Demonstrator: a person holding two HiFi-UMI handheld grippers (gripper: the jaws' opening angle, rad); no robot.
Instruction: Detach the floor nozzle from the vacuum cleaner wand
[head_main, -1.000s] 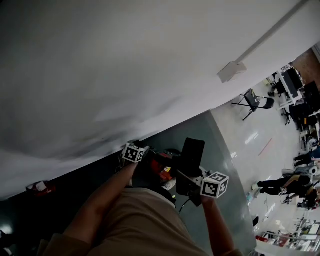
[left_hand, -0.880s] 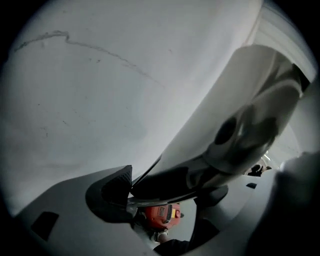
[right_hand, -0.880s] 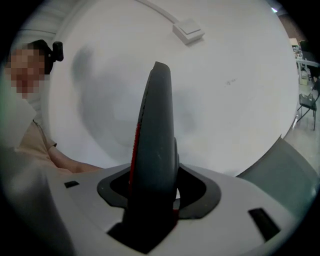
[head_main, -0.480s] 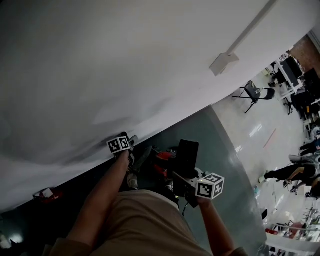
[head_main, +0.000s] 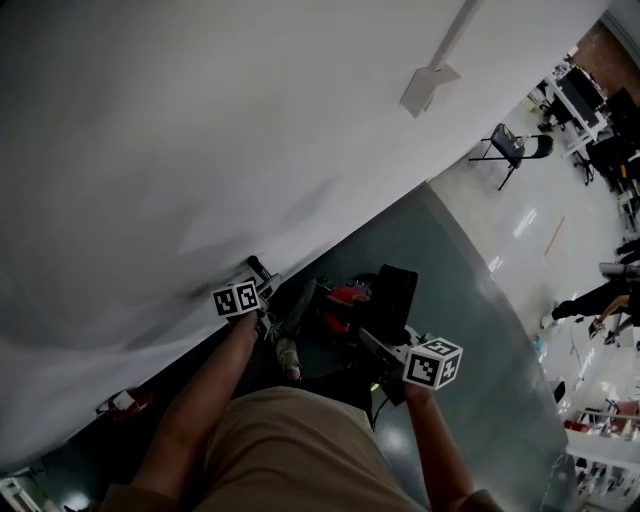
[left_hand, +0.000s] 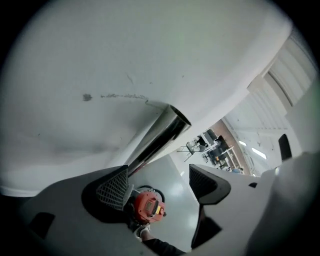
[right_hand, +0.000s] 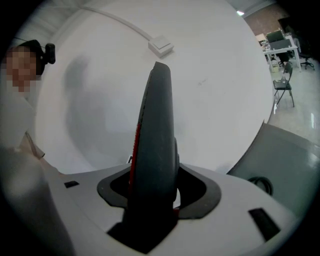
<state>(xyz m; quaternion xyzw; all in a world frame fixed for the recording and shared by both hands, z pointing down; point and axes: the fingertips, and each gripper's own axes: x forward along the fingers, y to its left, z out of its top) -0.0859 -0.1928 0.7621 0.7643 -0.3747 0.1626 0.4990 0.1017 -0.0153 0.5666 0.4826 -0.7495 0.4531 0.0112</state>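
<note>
The black floor nozzle (head_main: 393, 295) is raised off the floor, and my right gripper (head_main: 388, 348) is shut on it. In the right gripper view the nozzle (right_hand: 156, 130) stands edge-on between the pads, with a red strip along its left side. My left gripper (head_main: 262, 280) is near the wall, left of the red vacuum body (head_main: 345, 297). Its jaws have just been opening and stand wide, left gripper (left_hand: 159, 177). The chrome wand (left_hand: 157, 140) runs up past the left pad (left_hand: 114, 187) with its end bare; no pad presses on it. Between the jaws shows the red body (left_hand: 147, 207).
A white wall (head_main: 200, 130) fills the upper left, with a cable duct and box (head_main: 428, 85). A folding chair (head_main: 510, 148) stands by the wall on the shiny floor, and desks and people are at the far right. A black cable (right_hand: 260, 184) lies on the grey floor.
My left gripper has moved left, away from the red body and toward the wall. The right gripper stays on the nozzle and has dropped slightly.
</note>
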